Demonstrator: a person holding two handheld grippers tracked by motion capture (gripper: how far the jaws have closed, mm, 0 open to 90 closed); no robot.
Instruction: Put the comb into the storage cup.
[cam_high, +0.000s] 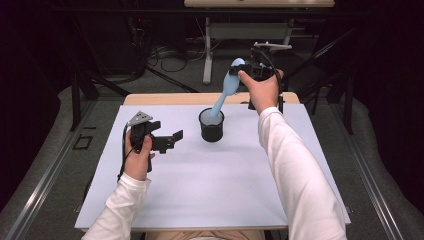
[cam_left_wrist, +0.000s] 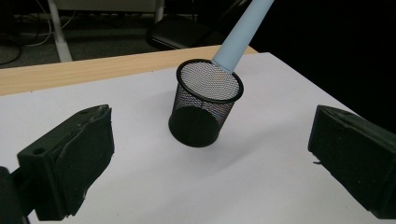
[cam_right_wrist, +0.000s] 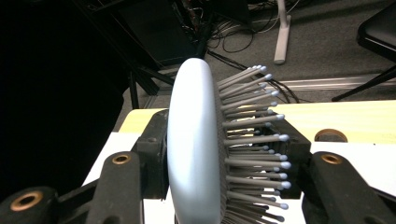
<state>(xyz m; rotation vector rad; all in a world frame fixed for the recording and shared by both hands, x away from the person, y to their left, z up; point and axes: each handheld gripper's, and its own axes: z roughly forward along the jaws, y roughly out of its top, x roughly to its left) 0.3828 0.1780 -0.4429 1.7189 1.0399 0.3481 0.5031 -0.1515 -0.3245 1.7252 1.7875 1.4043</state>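
Hairbrush is light blue, with a rounded oval head and a long straight handle, and it stands slanted at the far middle of the tabletop. Its handle end is inside the black mesh cup, and its head is up and to the right, in the right gripper. In the right gripper view, the fingers are closed on the head: one pad presses on the smooth back, the other on the side of the grey bristles with small round tips.

I judge that the step in hand is to put the brush into the cup, handle first, and that it is almost finished. The next move asks to lower the brush until the handle reaches the bottom, then to open the fingers slowly, so that the brush leans on the rim. The cup looks light, so a sideways push may tip it.

The left gripper hovers at the left of the cup, near but apart from it. Its fingers are wide open and hold nothing.
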